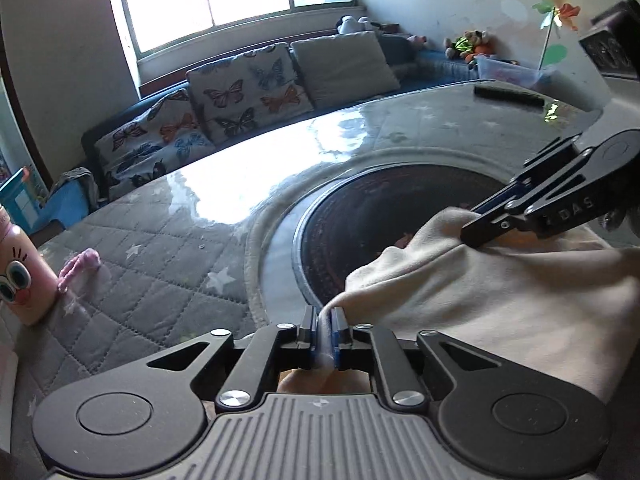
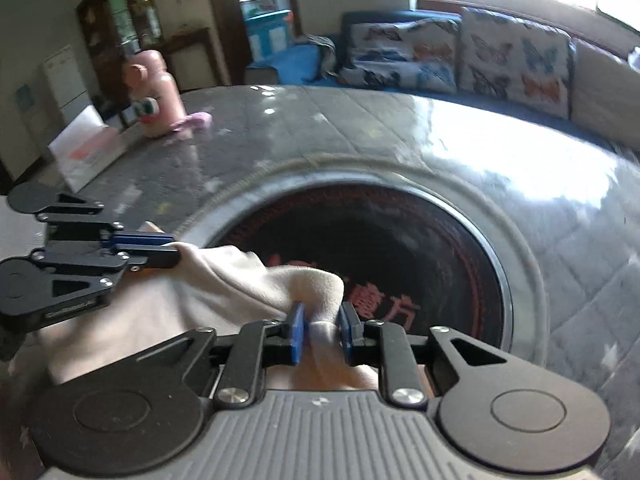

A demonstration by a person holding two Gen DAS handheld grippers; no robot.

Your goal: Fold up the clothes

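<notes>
A cream garment point(image 1: 500, 300) lies bunched over the near right part of the table, partly covering the round dark inset point(image 1: 392, 216). My left gripper point(image 1: 324, 320) has a fold of its edge between its blue pads, which press on it. In the right wrist view the same cream garment point(image 2: 224, 280) runs from my left gripper point(image 2: 176, 250) at the left to my right gripper point(image 2: 322, 320). A thin bunch of cloth sits between the right gripper's pads, with a small gap on either side. In the left wrist view my right gripper point(image 1: 470, 228) reaches in from the right onto the garment.
The table has a grey quilted cover point(image 1: 160, 280) under a glossy sheet. A pink bottle point(image 1: 16, 276) and a pink strap point(image 1: 80, 264) stand at its left. A black bar point(image 1: 508, 96) lies at the far edge. A sofa with butterfly cushions point(image 1: 248, 88) runs behind.
</notes>
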